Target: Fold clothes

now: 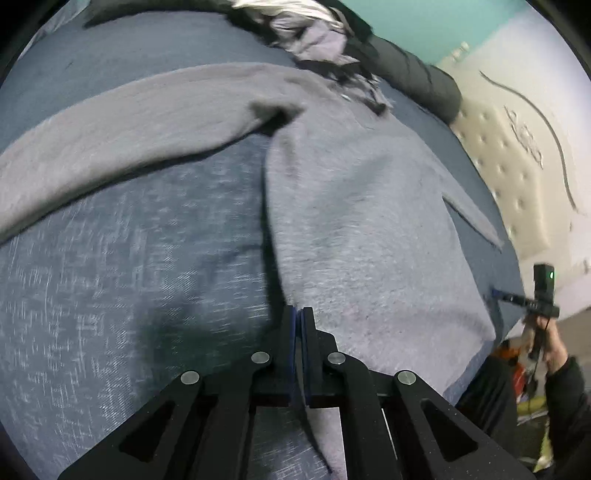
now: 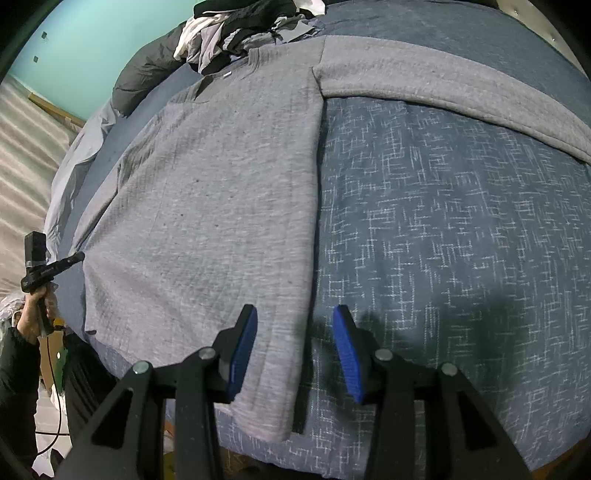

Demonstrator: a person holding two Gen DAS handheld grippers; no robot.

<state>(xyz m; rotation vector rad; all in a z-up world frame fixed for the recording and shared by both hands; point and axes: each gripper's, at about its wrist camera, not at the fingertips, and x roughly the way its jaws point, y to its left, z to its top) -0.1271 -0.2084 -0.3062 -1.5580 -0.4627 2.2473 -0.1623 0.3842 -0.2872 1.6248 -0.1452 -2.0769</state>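
A grey long-sleeved top (image 1: 369,229) lies flat on the blue patterned bedspread (image 1: 129,277), one sleeve (image 1: 129,122) stretched out to the left. My left gripper (image 1: 298,314) is shut with its tips at the top's left side edge near the hem; cloth runs under the jaws, but a grip is not clear. In the right wrist view the same top (image 2: 207,221) lies with a sleeve (image 2: 461,96) out to the right. My right gripper (image 2: 293,325) is open, its jaws straddling the top's right side edge near the hem.
A pile of dark and white clothes (image 2: 240,29) and a dark jacket (image 1: 417,74) lie at the far end of the bed. A tufted cream headboard (image 1: 517,177) is at the right. The other hand-held gripper shows in each view (image 1: 541,295) (image 2: 40,266).
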